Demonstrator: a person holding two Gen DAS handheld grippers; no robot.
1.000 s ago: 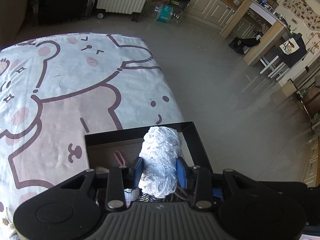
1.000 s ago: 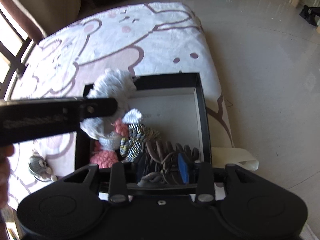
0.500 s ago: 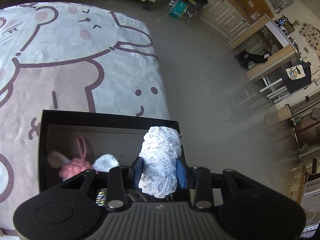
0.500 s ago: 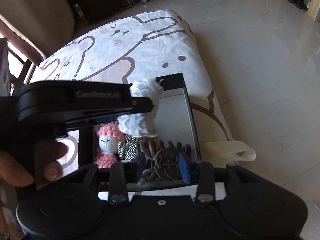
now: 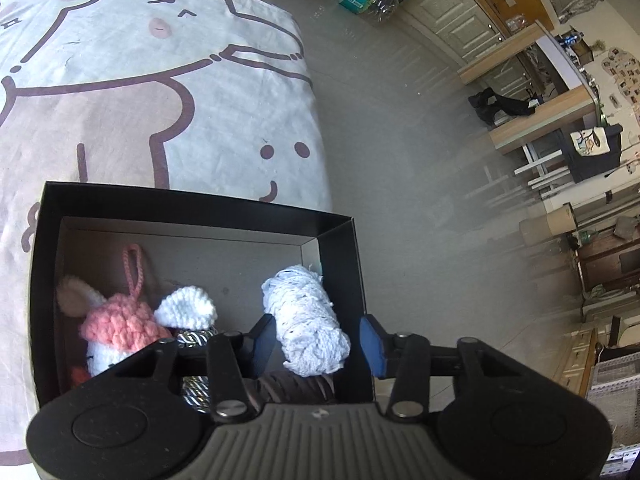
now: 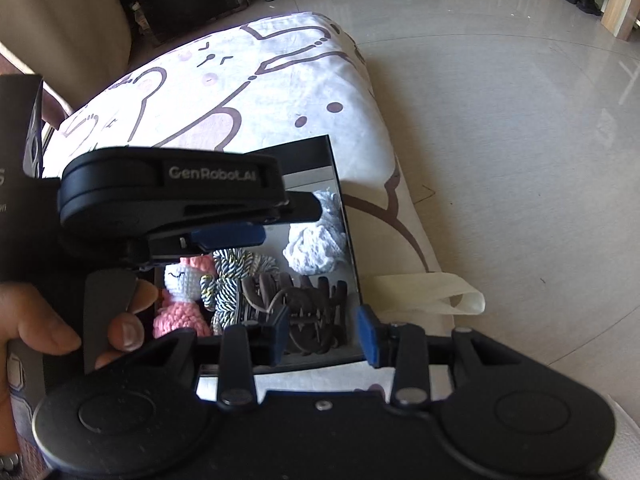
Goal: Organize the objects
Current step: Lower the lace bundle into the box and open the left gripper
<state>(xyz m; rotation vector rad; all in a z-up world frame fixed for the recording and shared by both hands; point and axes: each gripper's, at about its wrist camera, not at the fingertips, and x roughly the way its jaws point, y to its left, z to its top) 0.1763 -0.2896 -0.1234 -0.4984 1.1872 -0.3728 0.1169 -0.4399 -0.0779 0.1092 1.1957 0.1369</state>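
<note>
L gripper (image 5: 316, 340): jaws just opening, pads off white yarn skein (image 5: 306, 320), which lies in black box (image 5: 192, 204), right corner.
R gripper (image 6: 322, 334): spread, empty, over brown hair clips (image 6: 308, 300).
Crochet doll (image 5: 116, 328): box, left side.

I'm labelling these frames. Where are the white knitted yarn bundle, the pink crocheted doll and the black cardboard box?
white knitted yarn bundle (image 5: 306, 320), left wrist view, middle.
pink crocheted doll (image 5: 120, 326), left wrist view, pink hat.
black cardboard box (image 5: 192, 208), left wrist view, far rim.
</note>
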